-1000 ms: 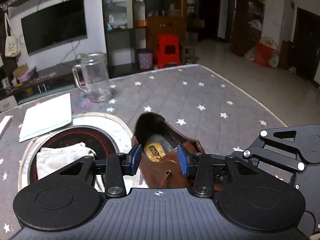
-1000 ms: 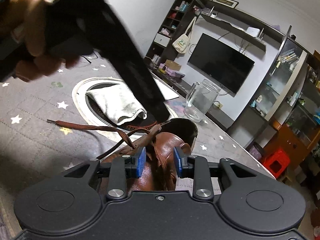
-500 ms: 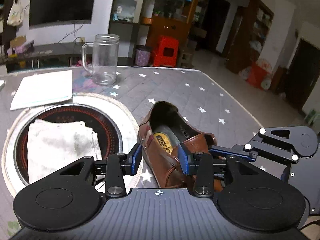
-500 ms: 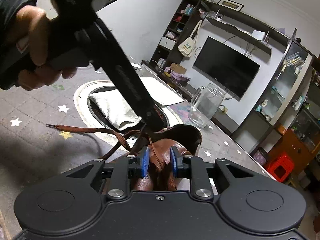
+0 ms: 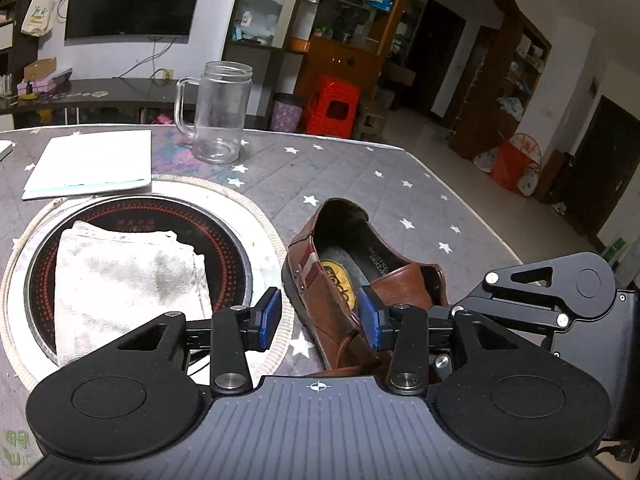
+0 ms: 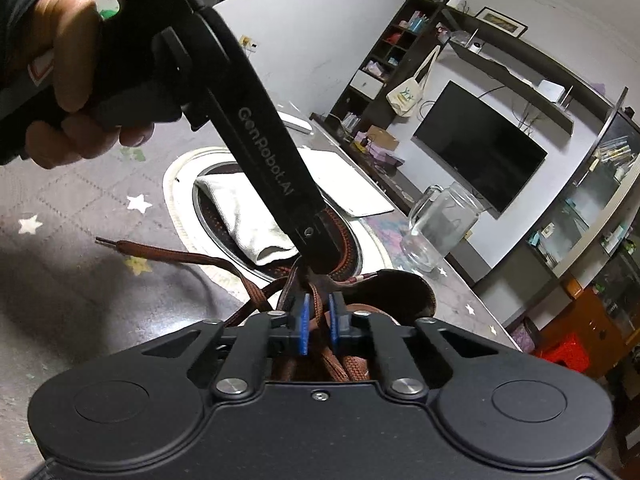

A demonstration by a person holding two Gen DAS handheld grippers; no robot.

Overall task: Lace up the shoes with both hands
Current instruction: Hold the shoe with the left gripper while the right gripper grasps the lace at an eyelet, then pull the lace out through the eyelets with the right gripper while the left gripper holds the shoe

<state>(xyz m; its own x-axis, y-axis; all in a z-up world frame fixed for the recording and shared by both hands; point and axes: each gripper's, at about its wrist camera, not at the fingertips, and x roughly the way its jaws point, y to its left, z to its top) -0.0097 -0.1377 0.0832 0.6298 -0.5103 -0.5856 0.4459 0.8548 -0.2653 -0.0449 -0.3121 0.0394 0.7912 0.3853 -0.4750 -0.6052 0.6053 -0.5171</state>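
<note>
A brown leather shoe point(image 5: 352, 268) lies on the grey starred tablecloth, its heel opening pointing away in the left wrist view. My left gripper point(image 5: 319, 320) is open just above the shoe's near side, with nothing held between its blue pads. In the right wrist view my right gripper point(image 6: 319, 322) is shut on a brown shoelace point(image 6: 318, 304) over the shoe's tongue. The lace's free end point(image 6: 106, 242) trails left across the cloth. A hand point(image 6: 68, 80) holds the left gripper's black body point(image 6: 264, 152), whose tip reaches down to the laces and hides them.
A round cooktop point(image 5: 224, 240) set in the table holds a stained white cloth point(image 5: 124, 276). Behind it lie a white booklet point(image 5: 92, 164) and an empty glass mug point(image 5: 218, 114). The table's edge point(image 5: 472, 208) runs along the right.
My right gripper's pads have drawn together onto the lace. The left gripper has lifted and shifted left of the shoe, still open.
</note>
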